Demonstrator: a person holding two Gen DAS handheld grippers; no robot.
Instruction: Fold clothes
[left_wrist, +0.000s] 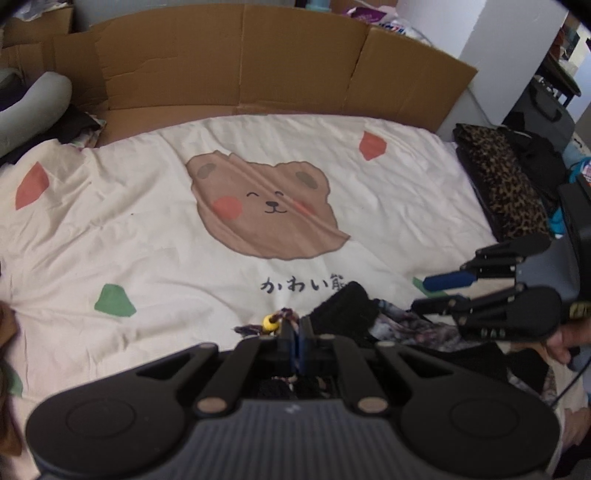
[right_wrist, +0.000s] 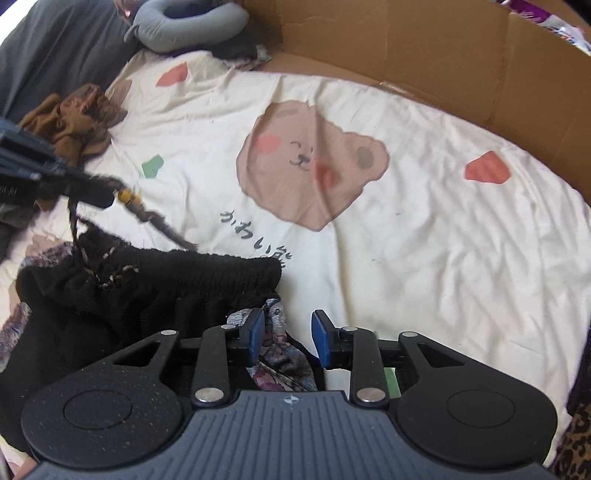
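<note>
Cream bedsheet (left_wrist: 129, 229): spread over the bed, printed with a brown bear face and coloured patches; pretty rumpled.
Cardboard wall (left_wrist: 258, 66): stood up along the far edge of the bed.
Black garment (right_wrist: 147, 291): bunched up at the near edge of the sheet, ribbed waistband seen on top, patterned floral fabric (right_wrist: 280, 369) attached under it.
Leopard-print cloth (left_wrist: 506, 192): piled off the right side of the bed in the left wrist view.
Brown clothes (right_wrist: 74, 118): heaped at the sheet's far left in the right wrist view, well apart from the black garment.
Left hand-held gripper (left_wrist: 297, 332): clamped fully together on the braided drawstring (right_wrist: 159, 221); the cord is seen lifted off the garment.
Right hand-held gripper (right_wrist: 288, 336): parted about a third of the way, blue pads either side of the floral fabric, nothing pinched.
Yellow bead (right_wrist: 129, 197): threaded on the drawstring, just beside the left tips.
</note>
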